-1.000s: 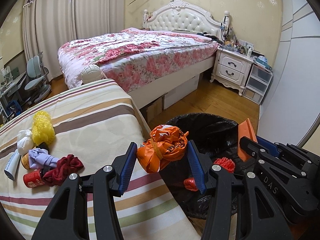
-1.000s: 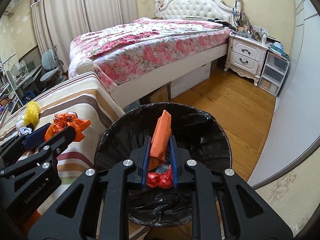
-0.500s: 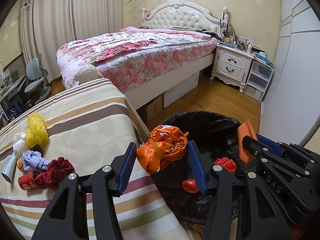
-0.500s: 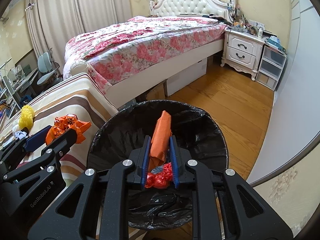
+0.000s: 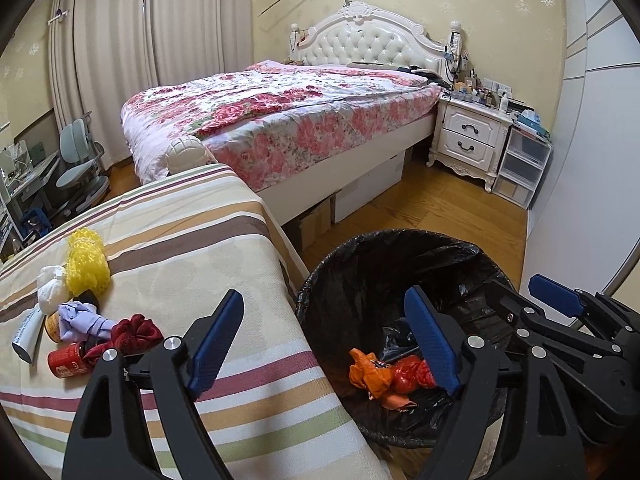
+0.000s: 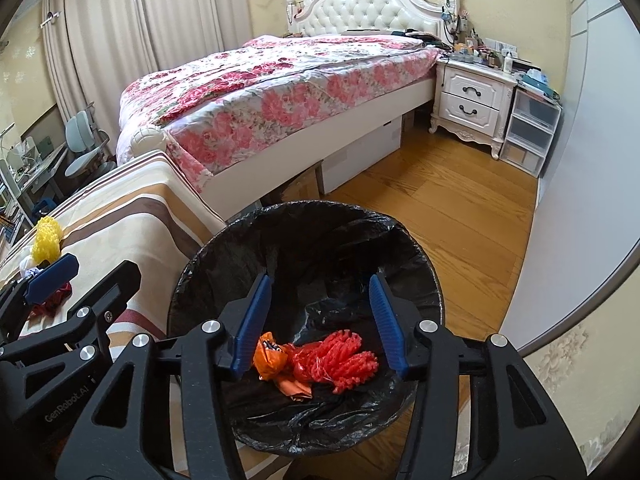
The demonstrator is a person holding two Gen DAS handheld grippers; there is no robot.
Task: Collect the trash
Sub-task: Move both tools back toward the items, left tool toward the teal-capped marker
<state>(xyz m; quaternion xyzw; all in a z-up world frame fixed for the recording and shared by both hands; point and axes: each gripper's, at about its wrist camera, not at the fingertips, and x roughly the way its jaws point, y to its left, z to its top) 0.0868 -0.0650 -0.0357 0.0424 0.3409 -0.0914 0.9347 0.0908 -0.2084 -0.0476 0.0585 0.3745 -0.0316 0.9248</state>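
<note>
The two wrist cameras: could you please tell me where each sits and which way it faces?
Left wrist: on the left gripper, looking across the striped bed edge and the bin; its open fingers and the right gripper show.
Right wrist: on the right gripper, looking down into the bin; its open fingers and the left gripper show.
Shared: bin, floral bed.

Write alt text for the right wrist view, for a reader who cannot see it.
The open right gripper hangs empty over a black-lined trash bin holding an orange bag and red mesh. At left, the left gripper is above a striped bedspread; a floral bed stands behind.
</note>
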